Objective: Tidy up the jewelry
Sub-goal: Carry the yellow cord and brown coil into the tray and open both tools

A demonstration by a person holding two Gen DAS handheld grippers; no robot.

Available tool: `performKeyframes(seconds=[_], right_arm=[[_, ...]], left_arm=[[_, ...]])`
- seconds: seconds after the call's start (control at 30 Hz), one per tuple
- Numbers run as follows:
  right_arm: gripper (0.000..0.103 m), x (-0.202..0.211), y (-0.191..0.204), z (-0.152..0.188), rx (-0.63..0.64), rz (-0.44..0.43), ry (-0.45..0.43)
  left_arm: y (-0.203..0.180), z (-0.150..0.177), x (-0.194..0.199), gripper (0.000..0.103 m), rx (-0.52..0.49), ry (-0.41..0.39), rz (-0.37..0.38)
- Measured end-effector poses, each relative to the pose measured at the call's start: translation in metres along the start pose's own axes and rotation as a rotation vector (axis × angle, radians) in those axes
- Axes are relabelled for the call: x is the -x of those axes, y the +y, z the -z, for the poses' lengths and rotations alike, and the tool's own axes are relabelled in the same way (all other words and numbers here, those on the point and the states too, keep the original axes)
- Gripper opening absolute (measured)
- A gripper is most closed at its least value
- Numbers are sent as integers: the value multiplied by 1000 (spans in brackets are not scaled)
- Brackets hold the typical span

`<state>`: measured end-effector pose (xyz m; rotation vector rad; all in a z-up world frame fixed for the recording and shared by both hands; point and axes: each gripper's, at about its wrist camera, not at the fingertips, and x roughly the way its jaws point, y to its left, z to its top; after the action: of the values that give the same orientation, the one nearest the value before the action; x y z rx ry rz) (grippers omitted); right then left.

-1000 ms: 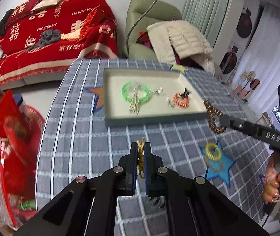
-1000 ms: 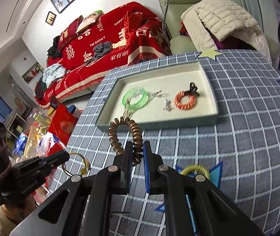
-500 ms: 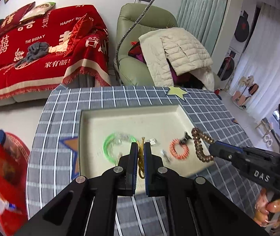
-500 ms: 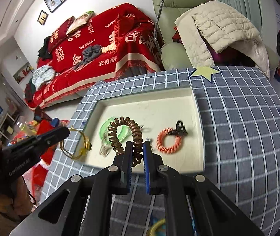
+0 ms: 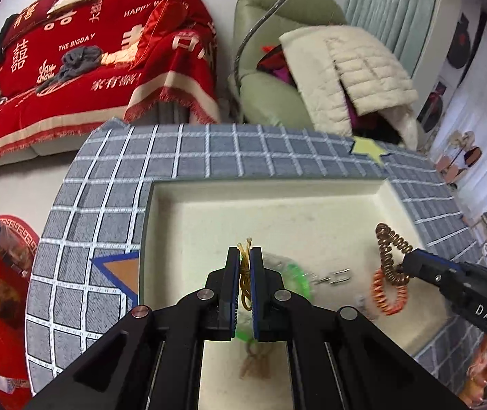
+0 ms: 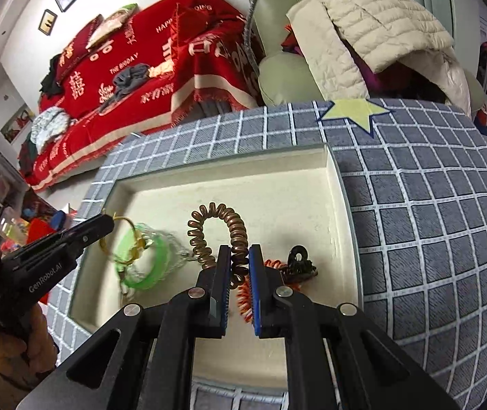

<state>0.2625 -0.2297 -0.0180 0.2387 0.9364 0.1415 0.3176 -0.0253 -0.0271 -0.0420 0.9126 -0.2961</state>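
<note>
While both loads were held over the shallow cream-lined tray (image 6: 337, 184), the left gripper (image 5: 244, 256) was clamped on a thin yellow-gold band (image 5: 243, 273), the right gripper (image 6: 239, 256) on a brown coiled hair tie (image 6: 233, 229). A green bangle (image 6: 154, 266), orange coil (image 5: 389, 294) and black claw clip (image 6: 300, 264) were already stowed; both held pieces remained unreleased.
</note>
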Motion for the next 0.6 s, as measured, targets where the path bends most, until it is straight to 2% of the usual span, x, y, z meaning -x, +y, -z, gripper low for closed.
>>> performKeyframes(seconds=[0.2,0.47,0.5,0.53,0.57,0.6], right_arm=[[11,-20,-4,5,6,18,28],[15,-21,0,6,6,6,41],[17,-20,-1,6,2,1,39],[26,-16,-1,6,-2,-9,31],[41,-13,-2,6,-5,-14,20],[47,-7,-1,6,-8,-18,3]], left_arm=[[-1,11,-9,26,-43,17,-58],[-10,19,-12,26,-89,22,-133],[-10,18,-11,26,-89,23,-137],[-11,19,-10,26,-89,22,-139],[-12,18,-8,26,-91,17,-140],[-13,18,-5,26,-96,5,-147]])
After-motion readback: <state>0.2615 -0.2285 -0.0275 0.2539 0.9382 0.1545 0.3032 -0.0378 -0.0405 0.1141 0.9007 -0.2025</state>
